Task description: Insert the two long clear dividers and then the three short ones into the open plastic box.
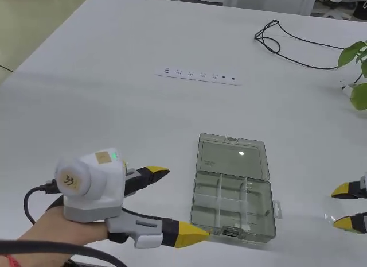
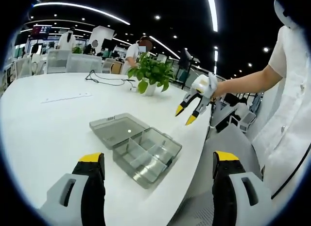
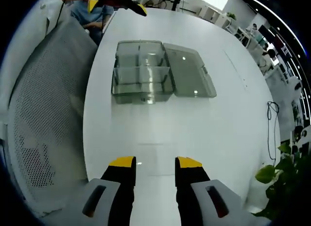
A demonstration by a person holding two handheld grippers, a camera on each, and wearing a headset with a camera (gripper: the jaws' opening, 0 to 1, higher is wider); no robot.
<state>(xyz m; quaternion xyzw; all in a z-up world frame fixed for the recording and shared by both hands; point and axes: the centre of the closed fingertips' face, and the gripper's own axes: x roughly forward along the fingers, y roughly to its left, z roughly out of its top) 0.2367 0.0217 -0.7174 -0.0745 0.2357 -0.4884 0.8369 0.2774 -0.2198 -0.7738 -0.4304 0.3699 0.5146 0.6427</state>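
The left gripper (image 1: 186, 204) hovers low over the white worktop (image 1: 86, 106), jaws spread wide and empty. Beside it sits the open plastic box (image 1: 252, 229), clear dividers (image 1: 221, 193) standing inside, lid flat behind. On its other side the right gripper (image 1: 334, 208), jaws parted, holds nothing. Farther back lie a power strip (image 1: 198, 75) and a black cable (image 1: 275, 40)
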